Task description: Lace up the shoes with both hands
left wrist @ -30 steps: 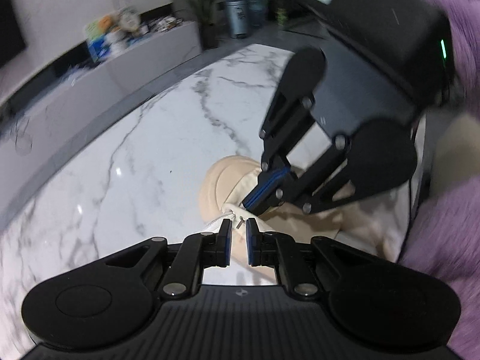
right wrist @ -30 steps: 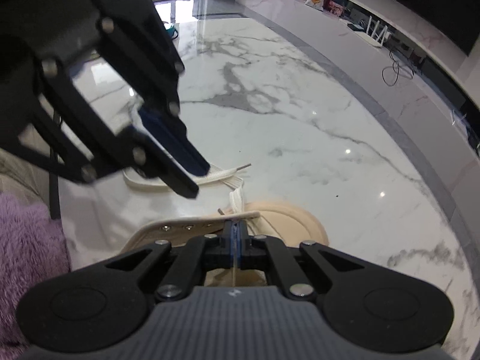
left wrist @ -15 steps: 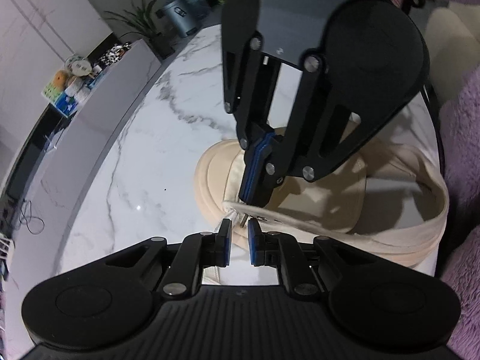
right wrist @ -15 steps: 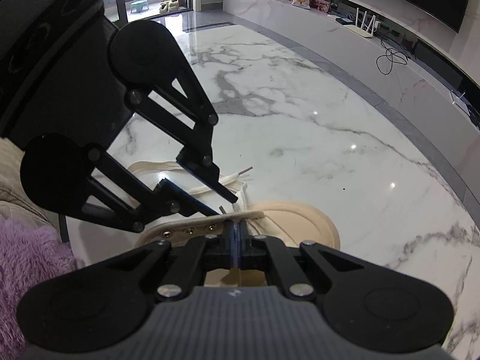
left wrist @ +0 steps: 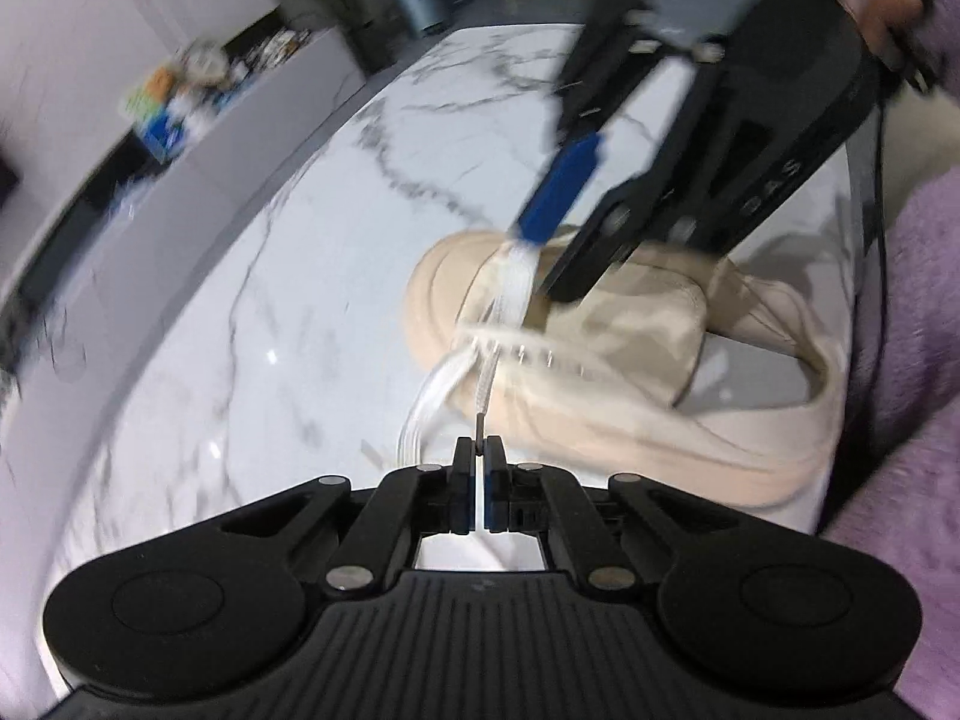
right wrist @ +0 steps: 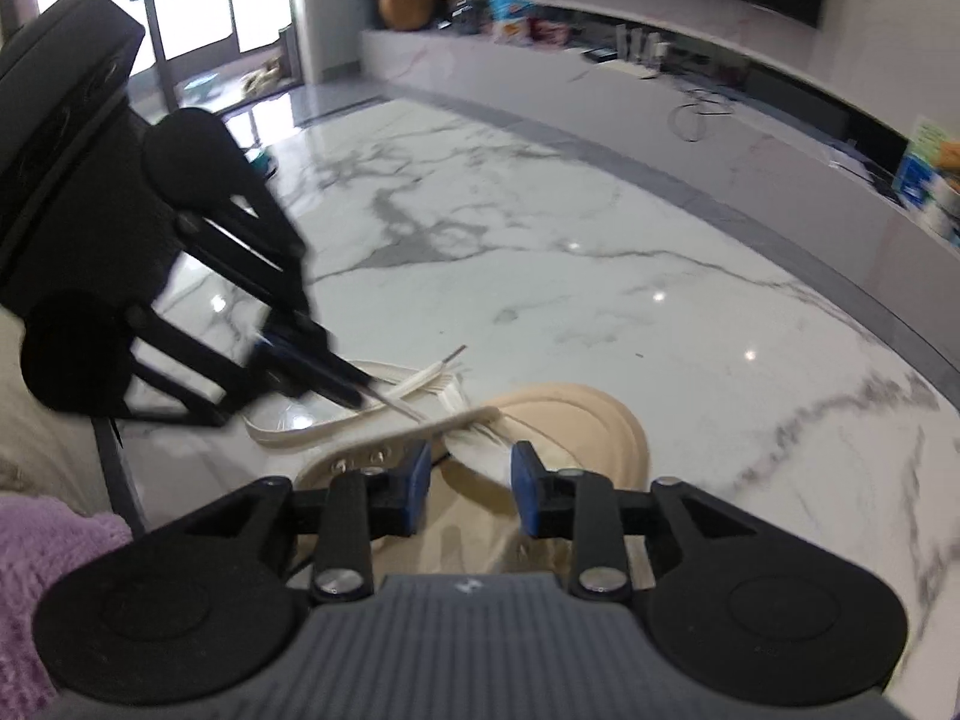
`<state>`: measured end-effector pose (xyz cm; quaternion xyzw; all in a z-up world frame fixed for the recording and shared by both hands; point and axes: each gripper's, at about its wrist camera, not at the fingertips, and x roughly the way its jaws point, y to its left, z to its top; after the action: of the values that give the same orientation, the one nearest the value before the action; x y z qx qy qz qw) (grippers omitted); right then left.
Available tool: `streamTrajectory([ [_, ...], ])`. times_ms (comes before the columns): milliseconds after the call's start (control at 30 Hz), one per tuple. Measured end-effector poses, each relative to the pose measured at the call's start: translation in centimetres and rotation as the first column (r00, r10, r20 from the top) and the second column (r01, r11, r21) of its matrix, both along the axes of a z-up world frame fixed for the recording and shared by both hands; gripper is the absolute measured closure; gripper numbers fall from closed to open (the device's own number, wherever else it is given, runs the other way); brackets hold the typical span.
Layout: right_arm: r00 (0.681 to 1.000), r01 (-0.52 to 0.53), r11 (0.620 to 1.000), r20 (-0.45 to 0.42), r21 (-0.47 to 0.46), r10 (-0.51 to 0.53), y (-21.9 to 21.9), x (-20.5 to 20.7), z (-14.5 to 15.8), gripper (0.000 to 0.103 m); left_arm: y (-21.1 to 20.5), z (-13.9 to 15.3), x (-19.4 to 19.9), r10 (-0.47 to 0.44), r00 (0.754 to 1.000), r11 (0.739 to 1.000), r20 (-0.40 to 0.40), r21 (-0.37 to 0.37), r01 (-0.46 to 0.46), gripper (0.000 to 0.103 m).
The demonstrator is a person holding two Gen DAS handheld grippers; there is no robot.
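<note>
While the aglet [left wrist: 479,429] is pinched right at the tips of the left gripper [left wrist: 478,450], whose jaws are drawn fully together on it, the lace [left wrist: 487,381] is kept taut so that it can be drawn out through the eyelet row [left wrist: 540,355] lying just beyond those tips. The beige shoe [left wrist: 630,360] is set on its sole on the marble table [left wrist: 252,324], toe pointing away, so that both flaps are reachable from above. Past the eyelets, the right gripper [left wrist: 543,267] is seen with its jaws opening, a blurred white band of lace between the blue pad [left wrist: 561,186] and the black finger; whether the pads press on it cannot be told, though a release looks likely now that the end is held elsewhere. From the right wrist view, its gripper [right wrist: 469,480] is held narrowly parted just above the tongue [right wrist: 480,459], with white lace between the pads [right wrist: 414,483] and apparently untouched. Beyond, a slack loop of lace [right wrist: 312,432] is left lying on the table beside the toe cap [right wrist: 576,414].
</note>
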<state>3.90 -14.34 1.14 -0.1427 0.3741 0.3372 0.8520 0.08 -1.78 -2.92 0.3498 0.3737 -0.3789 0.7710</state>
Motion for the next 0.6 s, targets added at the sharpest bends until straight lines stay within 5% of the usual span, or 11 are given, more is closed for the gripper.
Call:
streamTrajectory([
  [233,0.981,0.192,0.979,-0.034,0.065,-0.19,-2.6,-2.5,0.1,0.07,6.7,6.0,-1.2,0.184,0.975,0.968,-0.128,-0.151,-0.202,0.103],
  [400,0.954,0.297,0.946,-0.092,0.134,-0.286,-3.3,-3.1,-0.9,0.07,11.6,11.3,-2.7,0.317,0.938,0.908,-0.142,-0.239,-0.343,0.103],
  [600,0.933,0.355,0.927,-0.111,0.119,-0.343,-2.8,-2.9,-1.8,0.071,16.5,15.7,-5.0,0.446,0.889,0.854,-0.102,-0.248,-0.457,0.103],
])
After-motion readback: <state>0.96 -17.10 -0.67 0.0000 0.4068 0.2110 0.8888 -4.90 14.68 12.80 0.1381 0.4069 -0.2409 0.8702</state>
